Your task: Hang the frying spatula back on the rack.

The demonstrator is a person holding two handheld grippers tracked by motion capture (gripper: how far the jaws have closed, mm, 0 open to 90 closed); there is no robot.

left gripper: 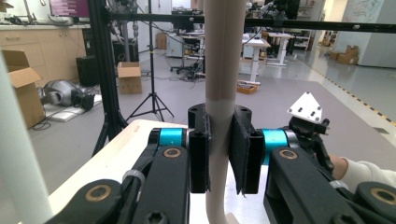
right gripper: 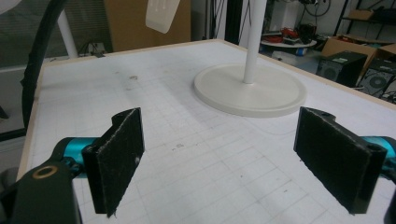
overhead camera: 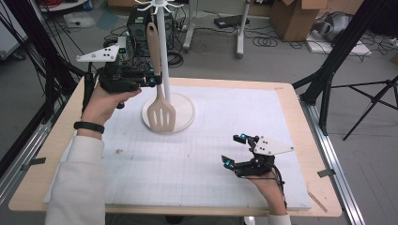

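From the high view we see the left hand-held gripper (overhead camera: 151, 80) pinching a beige slotted spatula (overhead camera: 158, 110) above the white-matted wooden tabletop (overhead camera: 291, 101). Its own view shows cardboard boxes (left gripper: 129, 77) beyond. In the right gripper view, the right hand-held gripper (right gripper: 233, 158) is spread, a white round-based stand (right gripper: 251, 88) ahead.

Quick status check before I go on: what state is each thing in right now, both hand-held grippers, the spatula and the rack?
Left hand-held gripper: shut on the spatula handle, raised above the table.
Right hand-held gripper: open, holding nothing, low over the white mat.
Slotted spatula: lifted, upright, blade down, hanging beside the rack's pole over its base.
Utensil rack: upright on the mat; the hooks in view carry nothing.
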